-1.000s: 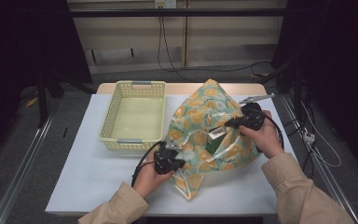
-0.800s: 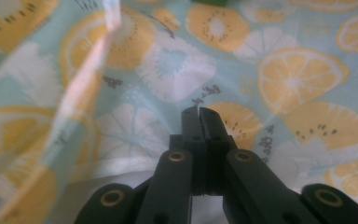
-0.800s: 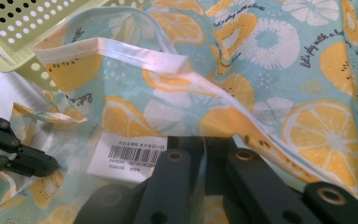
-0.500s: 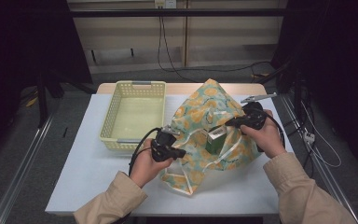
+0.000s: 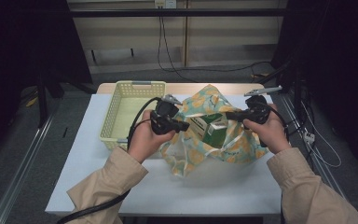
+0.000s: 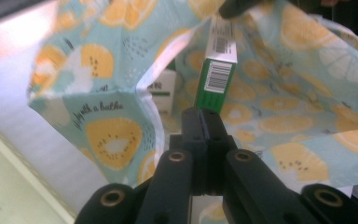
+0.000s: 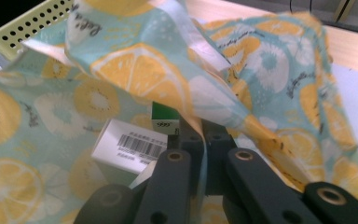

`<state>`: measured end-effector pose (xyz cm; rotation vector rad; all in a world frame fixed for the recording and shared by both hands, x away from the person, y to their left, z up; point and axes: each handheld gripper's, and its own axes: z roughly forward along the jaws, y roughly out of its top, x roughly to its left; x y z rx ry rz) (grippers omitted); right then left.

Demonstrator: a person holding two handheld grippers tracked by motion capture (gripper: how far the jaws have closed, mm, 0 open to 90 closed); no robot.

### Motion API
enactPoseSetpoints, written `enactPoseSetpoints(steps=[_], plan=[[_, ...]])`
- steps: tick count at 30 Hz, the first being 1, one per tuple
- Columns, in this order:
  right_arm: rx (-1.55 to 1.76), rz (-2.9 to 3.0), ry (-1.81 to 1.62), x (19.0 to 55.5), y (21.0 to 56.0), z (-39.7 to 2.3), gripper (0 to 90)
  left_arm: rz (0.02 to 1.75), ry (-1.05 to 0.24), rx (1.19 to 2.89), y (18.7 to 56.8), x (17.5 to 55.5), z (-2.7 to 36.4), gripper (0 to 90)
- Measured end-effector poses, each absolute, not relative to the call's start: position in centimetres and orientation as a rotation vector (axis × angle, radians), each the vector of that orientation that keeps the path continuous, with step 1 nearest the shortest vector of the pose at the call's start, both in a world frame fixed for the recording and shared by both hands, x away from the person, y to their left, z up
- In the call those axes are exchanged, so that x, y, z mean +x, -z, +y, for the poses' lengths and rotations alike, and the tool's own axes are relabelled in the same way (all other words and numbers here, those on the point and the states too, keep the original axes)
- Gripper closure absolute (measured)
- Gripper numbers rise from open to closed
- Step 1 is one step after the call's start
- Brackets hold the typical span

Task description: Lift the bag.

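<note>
STEP: bag-opening | BAG: fruit-print bag (image 5: 214,135) lay on table (image 5: 74,177) beside basket (image 5: 126,112), mouth spread, green box (image 5: 213,133) visible inside | LEFT gripper (image 5: 179,126): fingers pinched bag rim | RIGHT gripper (image 5: 233,115): fingers pinched opposite rim | NEXT: likely hold mouth open, free one gripper for box.

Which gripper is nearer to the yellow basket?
Left. The left gripper is just beside the basket, at the bag's left edge; the right gripper holds the bag's far side.
</note>
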<state>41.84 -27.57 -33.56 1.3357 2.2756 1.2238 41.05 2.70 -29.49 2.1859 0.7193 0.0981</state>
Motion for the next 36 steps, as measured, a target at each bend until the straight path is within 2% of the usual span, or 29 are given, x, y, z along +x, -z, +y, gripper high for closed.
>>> enactPoseSetpoints(steps=[12, 20, 28, 36], plan=[[1.332, 2.216, -1.269, 42.7, 29.9, -28.3, 89.9, 0.738, -0.177, 2.108, 23.3, 44.4, 2.5, 90.0], [1.304, 2.175, -1.295, 43.8, 26.8, -27.8, 90.0, 0.77, -0.173, 2.029, 20.4, 46.9, 3.2, 90.0], [1.286, 2.218, -1.308, 44.0, 27.4, -26.4, 89.9, 0.749, -0.138, 2.086, 22.0, 46.6, 3.0, 90.0], [1.225, 2.304, -1.323, 42.9, 28.7, -23.7, 89.7, 0.716, -0.111, 2.113, 23.1, 44.5, 5.0, 90.0]])
